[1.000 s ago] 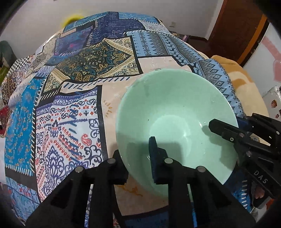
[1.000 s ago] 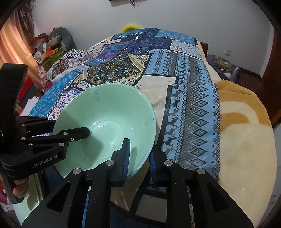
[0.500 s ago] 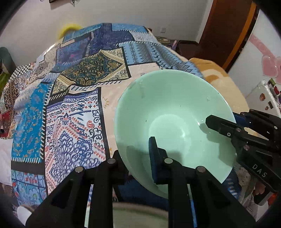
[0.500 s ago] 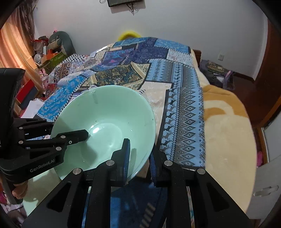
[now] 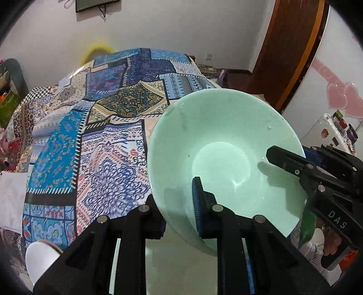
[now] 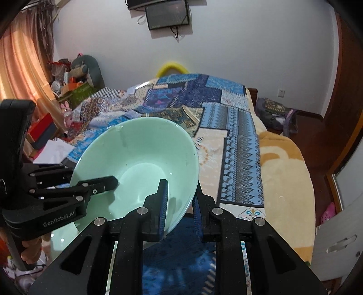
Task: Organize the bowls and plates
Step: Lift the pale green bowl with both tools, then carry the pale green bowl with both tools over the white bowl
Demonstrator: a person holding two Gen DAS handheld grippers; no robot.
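Observation:
A mint green bowl [image 5: 217, 145] hangs tilted in the air above the near end of a bed, held at its rim from two sides. My left gripper [image 5: 177, 211] is shut on the near rim, one pad inside the bowl and one outside. My right gripper [image 5: 299, 154] is shut on the right rim, one finger lying inside. From the right wrist, the bowl [image 6: 140, 158] fills the lower left; my right gripper [image 6: 180, 204] clamps its near edge and my left gripper [image 6: 74, 179] clamps the left edge. A second mint dish [image 5: 181, 261] lies below, partly hidden.
A patchwork blanket [image 5: 95, 140] covers the bed, with a beige fleece blanket [image 6: 283, 172] on its right side. A white rounded dish [image 5: 40, 254] sits at the lower left. A screen [image 6: 168, 17] hangs on the far wall. A hand [image 6: 29, 249] grips the left handle.
Both grippers have raised the bowl and drawn it back off the bed. The wall and screen have come into view, and the mint dish beneath now shows.

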